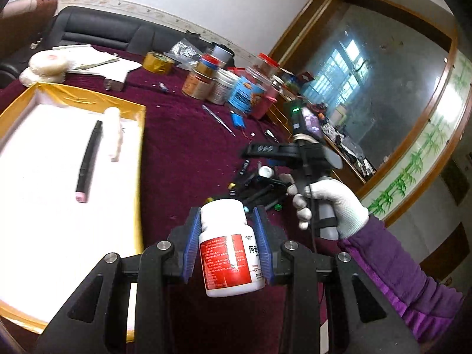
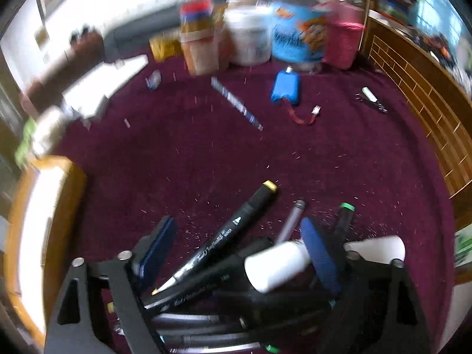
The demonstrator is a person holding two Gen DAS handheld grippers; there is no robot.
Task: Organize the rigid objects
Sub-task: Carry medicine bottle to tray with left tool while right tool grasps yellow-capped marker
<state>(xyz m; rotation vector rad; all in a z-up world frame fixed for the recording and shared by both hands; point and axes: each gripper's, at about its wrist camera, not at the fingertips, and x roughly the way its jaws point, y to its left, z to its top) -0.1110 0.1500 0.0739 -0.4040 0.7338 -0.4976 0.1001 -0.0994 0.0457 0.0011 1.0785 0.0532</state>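
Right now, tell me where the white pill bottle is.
In the left wrist view, the white pill bottle sits clamped in the left tool, above the maroon tablecloth, right of the gold-rimmed tray.

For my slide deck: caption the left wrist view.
Left gripper holds a white pill bottle above the maroon table, beside a gold-edged tray holding a black marker.

A maroon cloth [image 2: 206,153] is spread over the table. On it are seen a gold-edged tray [image 1: 138,153], a marker pile [image 2: 224,236], a blue battery [image 2: 285,88] and clustered jars [image 1: 224,85].
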